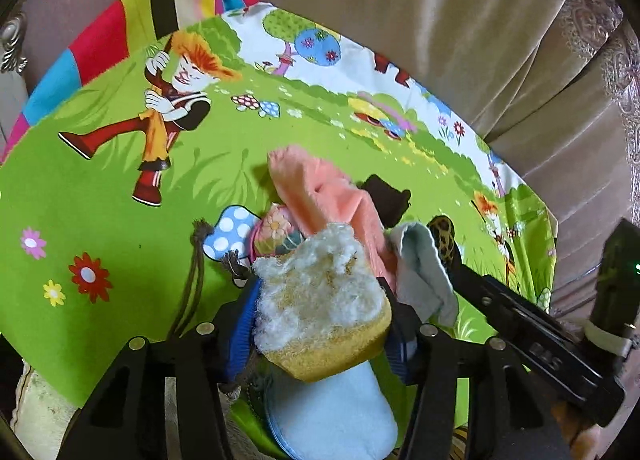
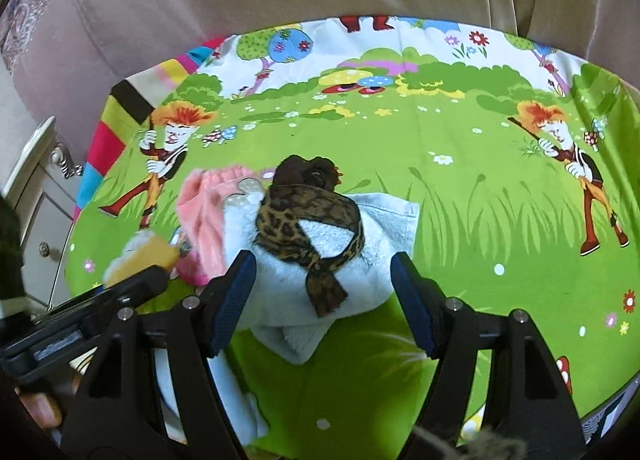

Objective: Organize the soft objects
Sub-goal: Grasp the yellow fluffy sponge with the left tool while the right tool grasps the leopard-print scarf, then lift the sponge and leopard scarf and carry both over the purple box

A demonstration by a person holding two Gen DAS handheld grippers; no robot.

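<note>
NEAR: left fingers [image 1: 320, 320] pinching a sponge [image 1: 324, 300], yellow foam under a white fluffy face, over the pile on the cartoon-print counter [image 1: 120, 220] | right fingers [image 2: 320, 292] spread astride a pale blue towel [image 2: 352, 260] tangled with a leopard-print strap [image 2: 316, 224] | RISK: strap may snag and drag along; squashy sponge may slip free.

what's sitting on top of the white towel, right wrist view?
A leopard-print fabric band lies across the white towel; a dark brown item sits at its far edge. What's beneath the towel is hidden.
</note>
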